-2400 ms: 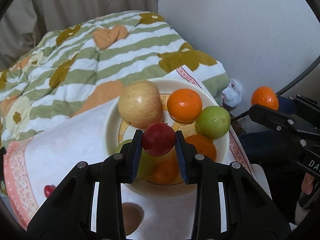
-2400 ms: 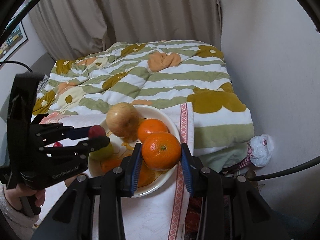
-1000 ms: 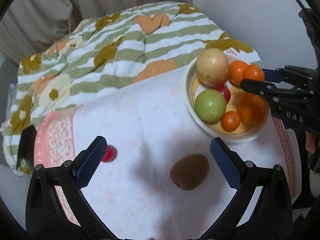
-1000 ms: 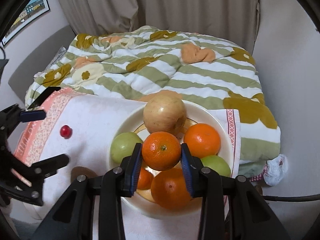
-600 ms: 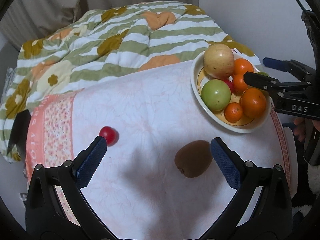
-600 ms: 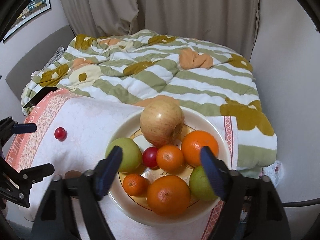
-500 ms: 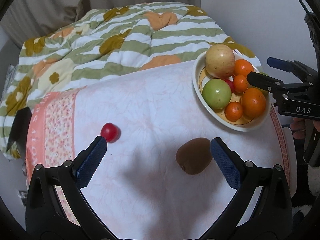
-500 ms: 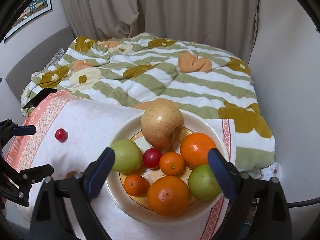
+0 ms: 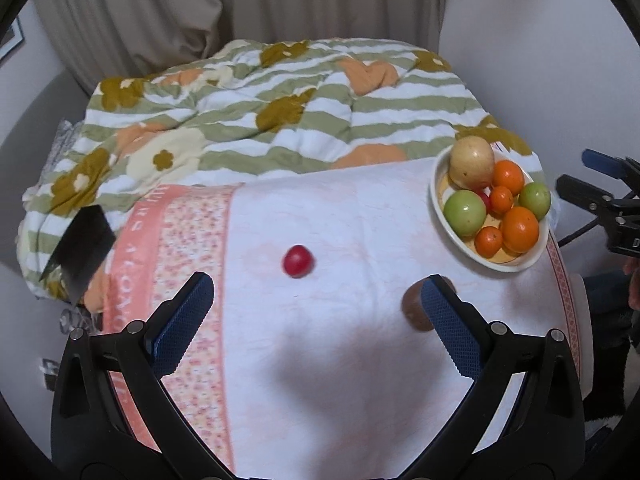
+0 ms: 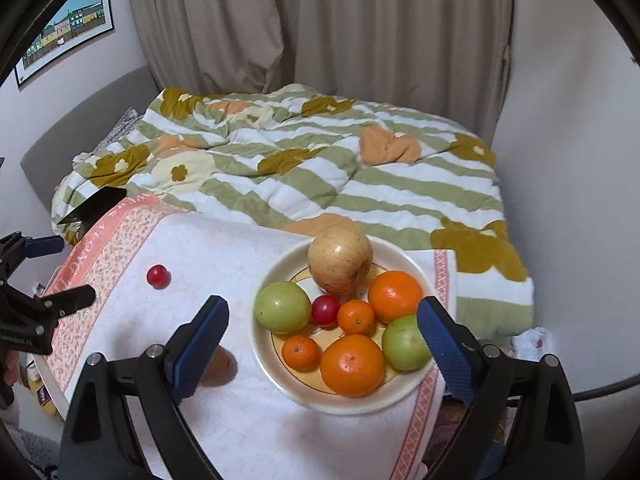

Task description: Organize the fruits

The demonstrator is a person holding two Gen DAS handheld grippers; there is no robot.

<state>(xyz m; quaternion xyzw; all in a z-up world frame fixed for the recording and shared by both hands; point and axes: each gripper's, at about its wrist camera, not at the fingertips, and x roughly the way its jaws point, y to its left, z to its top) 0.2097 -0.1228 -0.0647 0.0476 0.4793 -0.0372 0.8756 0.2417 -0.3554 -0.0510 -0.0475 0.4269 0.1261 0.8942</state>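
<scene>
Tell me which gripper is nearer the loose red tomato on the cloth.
Left. The left gripper hovers open just short of the loose red tomato; the right gripper is open over the plate, well aside.

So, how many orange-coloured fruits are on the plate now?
4. Large one at the plate's near edge, large one at the right, small one in the middle, small one near-left. More may be hidden underneath.

Bare tablecloth (image 9: 360, 232) surrounds the cherry tomato (image 9: 297, 261), open on all sides; the kiwi (image 9: 416, 312) lies well apart, the crowded fruit plate (image 10: 280, 380) beyond it.
</scene>
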